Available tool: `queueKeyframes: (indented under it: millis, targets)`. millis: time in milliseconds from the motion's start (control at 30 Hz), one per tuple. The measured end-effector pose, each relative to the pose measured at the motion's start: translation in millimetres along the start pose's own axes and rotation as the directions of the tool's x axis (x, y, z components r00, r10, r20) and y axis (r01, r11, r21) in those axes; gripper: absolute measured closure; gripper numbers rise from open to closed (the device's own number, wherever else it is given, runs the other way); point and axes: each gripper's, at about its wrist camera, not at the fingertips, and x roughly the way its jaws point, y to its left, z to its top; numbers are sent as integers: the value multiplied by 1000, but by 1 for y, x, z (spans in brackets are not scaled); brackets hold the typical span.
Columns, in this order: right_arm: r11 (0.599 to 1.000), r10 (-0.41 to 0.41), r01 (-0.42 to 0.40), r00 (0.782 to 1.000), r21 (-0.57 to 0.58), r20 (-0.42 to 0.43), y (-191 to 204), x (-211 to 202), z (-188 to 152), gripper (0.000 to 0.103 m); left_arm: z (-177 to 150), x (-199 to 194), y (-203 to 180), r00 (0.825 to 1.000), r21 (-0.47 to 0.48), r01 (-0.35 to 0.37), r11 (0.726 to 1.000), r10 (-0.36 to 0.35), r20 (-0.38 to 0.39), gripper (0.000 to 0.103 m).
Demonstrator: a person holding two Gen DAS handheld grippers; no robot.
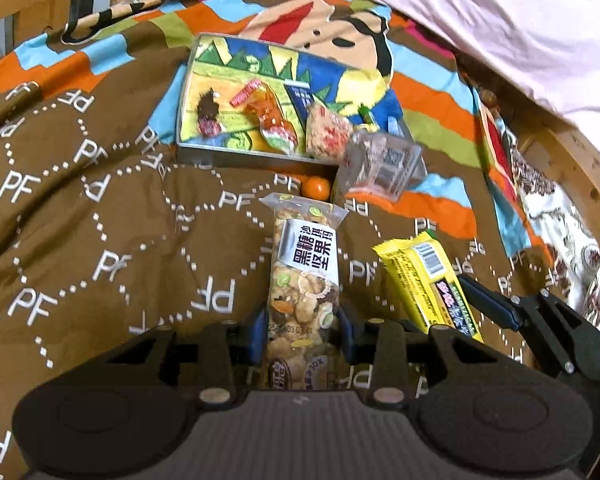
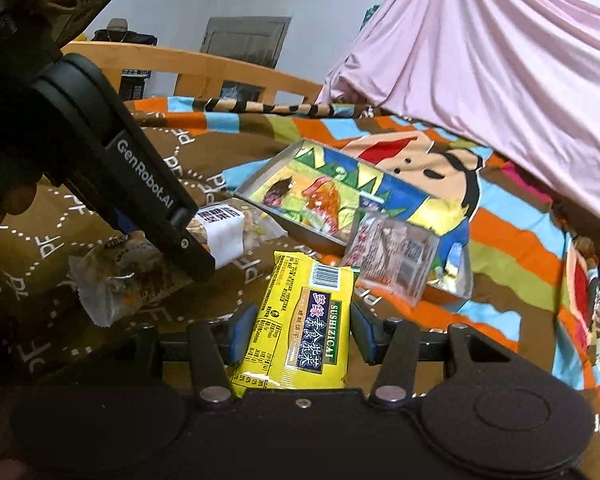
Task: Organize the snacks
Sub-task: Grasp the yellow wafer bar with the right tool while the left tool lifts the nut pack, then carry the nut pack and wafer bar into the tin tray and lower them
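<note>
Short of the shallow grey tin tray [image 1: 188, 152] with the cartoon-printed floor, which lies on the brown patterned bedspread [image 1: 100, 208], the left gripper [image 1: 302, 336] is clamped on a clear-wrapped nut brittle bar [image 1: 304, 276], and just beside it the right gripper [image 2: 296, 336] pinches a yellow plastic snack packet [image 2: 300, 320]. Several small wrapped snacks [image 1: 272, 116] already lie in that tray, and a clear crinkled packet [image 1: 380, 164] leans over its near corner. Both slick wrappers are held only at the ends nearest the wrists, so either could slip out or swing into the other on the way to the tray, or knock the leaning packet off.

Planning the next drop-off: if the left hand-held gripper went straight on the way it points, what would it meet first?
Probably the small orange ball just past the nut bar held by the left hand-held gripper, then the tin tray's near wall. Depth is unclear.
</note>
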Motion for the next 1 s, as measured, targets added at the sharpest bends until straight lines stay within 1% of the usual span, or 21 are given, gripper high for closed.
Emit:
queueKeyframes:
  millis: [233, 367, 500, 667, 833, 933, 1000]
  targets:
    - [999, -14, 13, 999, 34, 41, -12, 8, 13, 50, 24, -4, 5, 997, -11, -19, 1000, 19, 79, 64]
    - [999, -18, 15, 997, 47, 72, -17, 16, 25, 50, 40, -5, 8, 991, -13, -26, 1000, 28, 132, 64]
    - [999, -18, 13, 994, 51, 105, -25, 30, 45, 50, 62, -3, 14, 982, -17, -33, 999, 36, 183, 64]
    - [999, -15, 9, 989, 41, 146, -39, 64, 77, 50, 95, 8, 29, 965, -24, -38, 999, 43, 259, 64]
    - [999, -16, 7, 985, 54, 171, -59, 113, 112, 50, 132, 31, 45, 947, -17, -66, 998, 67, 315, 64]
    - [999, -15, 7, 985, 47, 169, -74, 145, 129, 50, 151, 49, 56, 938, -16, -81, 997, 81, 336, 64]
    - [999, -17, 9, 988, 50, 156, -82, 164, 137, 50, 160, 63, 61, 928, -9, -99, 995, 95, 359, 64]
